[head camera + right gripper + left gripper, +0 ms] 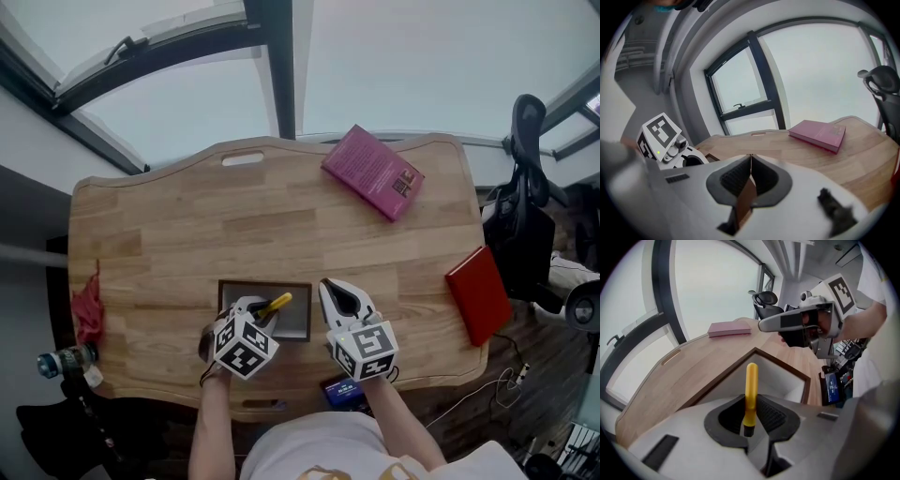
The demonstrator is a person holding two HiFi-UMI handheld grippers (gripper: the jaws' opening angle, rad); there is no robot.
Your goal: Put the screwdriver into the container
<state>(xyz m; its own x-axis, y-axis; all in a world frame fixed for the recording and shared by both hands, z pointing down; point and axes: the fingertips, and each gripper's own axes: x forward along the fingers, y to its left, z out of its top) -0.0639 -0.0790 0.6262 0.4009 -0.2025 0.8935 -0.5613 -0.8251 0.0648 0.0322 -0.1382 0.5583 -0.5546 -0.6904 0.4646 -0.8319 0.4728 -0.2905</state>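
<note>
- well, the left hand-held gripper [751, 409] is clamped on the screwdriver [751, 385] at the dark collar below its yellow handle, so the handle juts out past the jaws.
- that hold looks chosen for carrying the tool over the container [778, 376]. in the head view the handle pokes over the box's pale inside, above it rather than resting in it (as far as i can judge).
- the container is a shallow, dark-rimmed box with a white interior, standing on the tabletop [693, 366] near the person's edge.
- what shows of the container's floor is bare, though its near corner is hidden behind the left hand-held gripper.
- the right hand-held gripper [750, 164] has its jaws pressed together with nothing between them. it hangs just beside the container's right side, probably only to keep clear of the drop.
- the release is not yet made. the jaws should part once the handle is well inside the rim, or the tool may catch on the edge and roll out.
- a pink book [372, 172] and a red book [479, 293] lie well apart from the box and play no part here.
</note>
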